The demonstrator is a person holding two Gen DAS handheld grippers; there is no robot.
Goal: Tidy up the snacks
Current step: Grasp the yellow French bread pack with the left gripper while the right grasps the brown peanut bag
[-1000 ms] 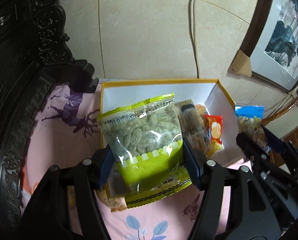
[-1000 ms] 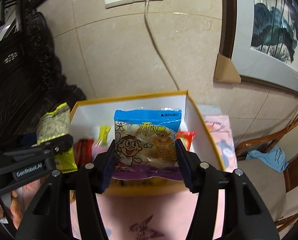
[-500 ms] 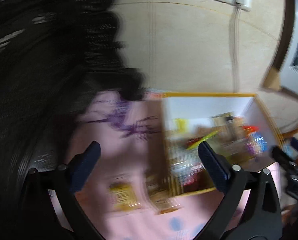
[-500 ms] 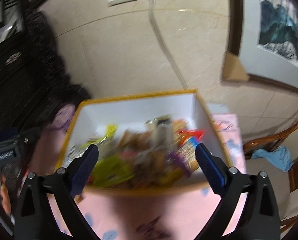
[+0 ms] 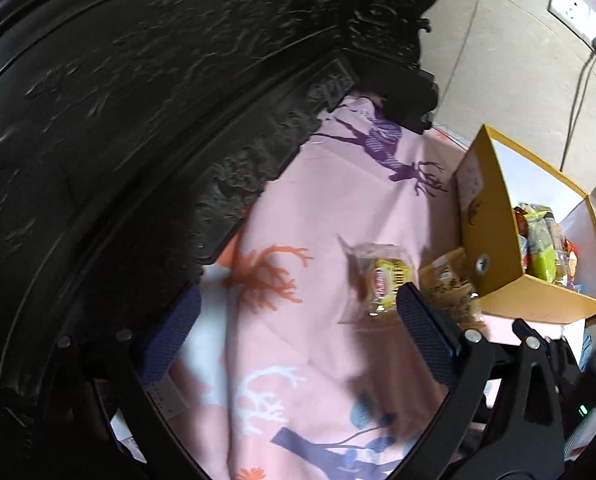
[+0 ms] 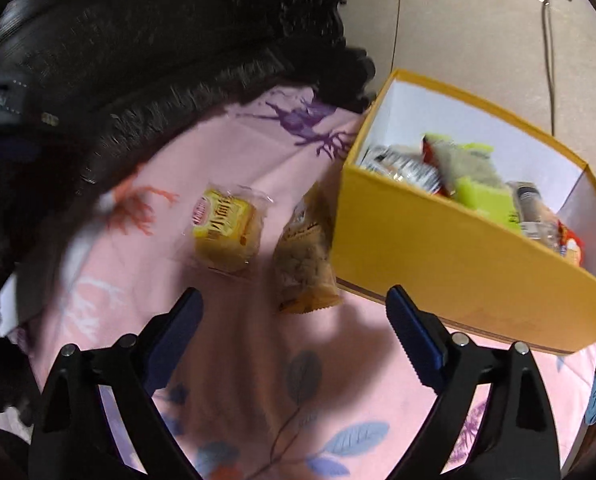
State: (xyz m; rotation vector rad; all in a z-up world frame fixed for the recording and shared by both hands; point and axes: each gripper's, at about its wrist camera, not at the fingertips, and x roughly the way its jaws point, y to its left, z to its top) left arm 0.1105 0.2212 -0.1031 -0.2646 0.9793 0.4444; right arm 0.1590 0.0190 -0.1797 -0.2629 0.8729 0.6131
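Operator: Left gripper [image 5: 298, 336], as I hold it, has its jaws spread wide with nothing between them, above the pink printed cloth [image 5: 306, 208]. Right gripper [image 6: 293, 316] is likewise spread and empty.

Observer: Snack positions?

Operator: I see a yellow-labelled cake packet [image 6: 225, 228] and a brown snack packet [image 6: 304, 264] lying side by side on the cloth; the brown packet sits just beside the yellow box [image 6: 450, 260]. Other snacks, including a green bag [image 6: 474, 184], lie inside the box. Dark carved furniture [image 5: 137, 100] borders the cloth.
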